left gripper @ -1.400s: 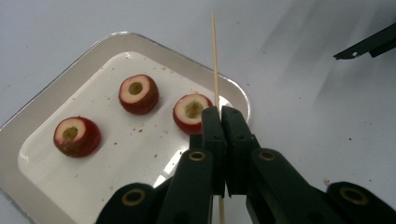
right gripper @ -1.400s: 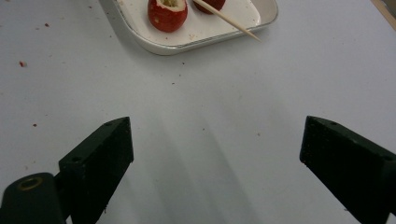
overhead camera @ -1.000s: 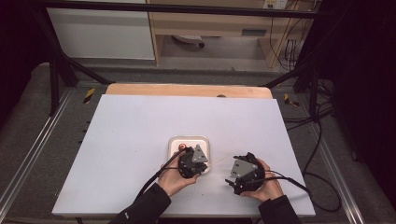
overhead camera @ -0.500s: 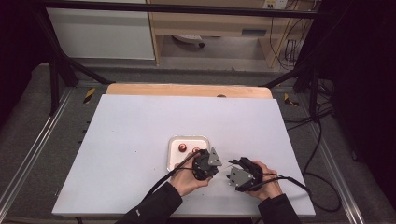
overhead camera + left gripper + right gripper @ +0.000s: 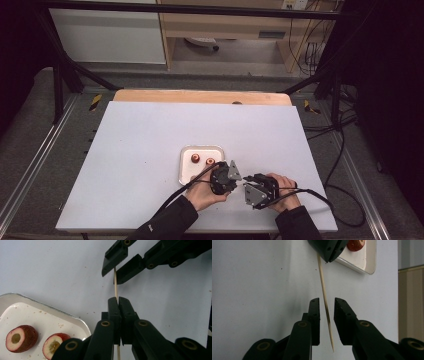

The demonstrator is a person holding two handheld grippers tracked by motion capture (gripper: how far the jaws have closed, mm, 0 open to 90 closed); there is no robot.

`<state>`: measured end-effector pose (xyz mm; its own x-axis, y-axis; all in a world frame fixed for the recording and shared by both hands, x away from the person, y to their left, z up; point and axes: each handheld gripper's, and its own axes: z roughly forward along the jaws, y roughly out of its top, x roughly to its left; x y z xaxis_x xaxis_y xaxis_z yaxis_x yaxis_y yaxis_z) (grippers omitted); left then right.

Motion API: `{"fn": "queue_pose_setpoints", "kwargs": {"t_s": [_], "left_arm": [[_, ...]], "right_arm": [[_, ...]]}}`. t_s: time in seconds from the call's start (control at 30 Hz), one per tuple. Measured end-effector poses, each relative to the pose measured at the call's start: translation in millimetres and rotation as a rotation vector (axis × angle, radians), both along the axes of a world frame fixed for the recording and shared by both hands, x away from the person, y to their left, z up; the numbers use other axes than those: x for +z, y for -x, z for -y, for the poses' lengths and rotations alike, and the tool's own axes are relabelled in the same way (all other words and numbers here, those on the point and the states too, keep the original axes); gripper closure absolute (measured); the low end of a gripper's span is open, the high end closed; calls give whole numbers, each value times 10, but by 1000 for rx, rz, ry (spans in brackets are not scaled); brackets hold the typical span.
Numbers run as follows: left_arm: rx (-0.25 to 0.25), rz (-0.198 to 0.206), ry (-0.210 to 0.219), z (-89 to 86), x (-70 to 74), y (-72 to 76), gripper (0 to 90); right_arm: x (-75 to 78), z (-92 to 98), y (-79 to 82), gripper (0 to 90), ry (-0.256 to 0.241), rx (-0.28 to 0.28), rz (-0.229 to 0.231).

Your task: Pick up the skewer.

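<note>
Left claw point(image 5: 117, 302) is clamping a wooden skewer point(image 5: 324, 297) above the tabletop point(image 5: 150, 135); right claw point(image 5: 327, 302), jaws apart, is straddling it. Closing squarely on the shaft should prevent slipping.

A thin, pale wooden skewer point(image 5: 115, 286) is clamped between the closed jaws of the left tongs point(image 5: 118, 305), off the counter, just beside the corner of the white tray point(image 5: 75, 316). Its pointed free end point(image 5: 332, 346) lies between the parted jaws of the right tongs point(image 5: 326, 302), untouched by either.
</note>
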<state>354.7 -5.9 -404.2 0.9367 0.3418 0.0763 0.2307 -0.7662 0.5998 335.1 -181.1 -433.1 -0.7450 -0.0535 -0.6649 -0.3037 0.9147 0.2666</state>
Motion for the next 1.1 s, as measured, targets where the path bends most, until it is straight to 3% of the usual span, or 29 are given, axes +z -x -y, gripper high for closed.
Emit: {"fn": "queue_pose_setpoints", "kwargs": {"t_s": [0.6,0.63,0.83,0.93,1.1], "left_arm": [[-8,-6,-3,8,-18,0,889],[-11,-7,-5,10,-20,-3,889],[-21,-20,-3,-3,-9,-22,881],[-17,-35,-10,-39,17,-44,831],[-11,-89,-91,-72,52,-100,790]], "right_arm": [[-51,-12,20,888,95,72,55],[-41,-18,11,891,110,96,66],[-39,-12,36,894,117,84,75],[-33,-18,42,894,125,88,89],[-32,-49,24,894,172,97,123]]}}
